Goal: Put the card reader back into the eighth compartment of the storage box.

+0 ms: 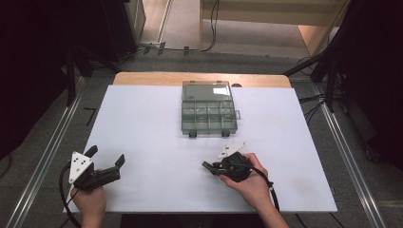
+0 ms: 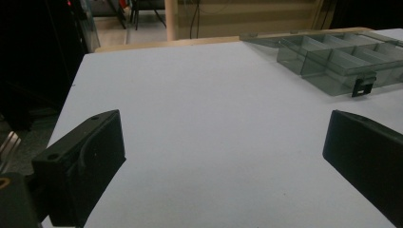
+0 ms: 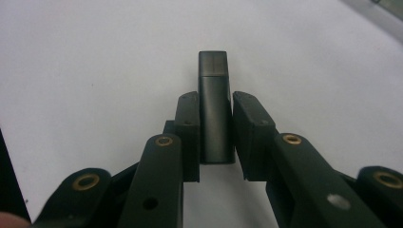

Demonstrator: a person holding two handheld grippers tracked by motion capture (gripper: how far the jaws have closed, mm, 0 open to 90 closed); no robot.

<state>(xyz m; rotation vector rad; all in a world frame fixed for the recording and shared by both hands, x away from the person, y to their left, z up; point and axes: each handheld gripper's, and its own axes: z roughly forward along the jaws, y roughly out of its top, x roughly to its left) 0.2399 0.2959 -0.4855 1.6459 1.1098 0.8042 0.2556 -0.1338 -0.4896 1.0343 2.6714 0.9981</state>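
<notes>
White covering is seen over the bench [image 1: 157,123] in the high view, with a grey-green transparent compartment box [image 1: 209,115] lying open near the far edge, its lid folded back. At the near left, the left gripper [image 1: 105,157] is held by a hand low over the bench, its fingers spread wide with nothing between them. At the near right, the right gripper [image 1: 207,166] is held by the other hand, pointing left, well apart from the box.

From the left gripper view, the two black fingers [image 2: 90,152] are shown far apart over bare white surface; the compartment box [image 2: 332,64] is seen at the far right.

From the right gripper view, a small dark rectangular block [image 3: 215,107] is clamped between narrow-set fingers [image 3: 187,128], its far end projecting beyond the fingertips, over the white bench [image 3: 95,61].
</notes>
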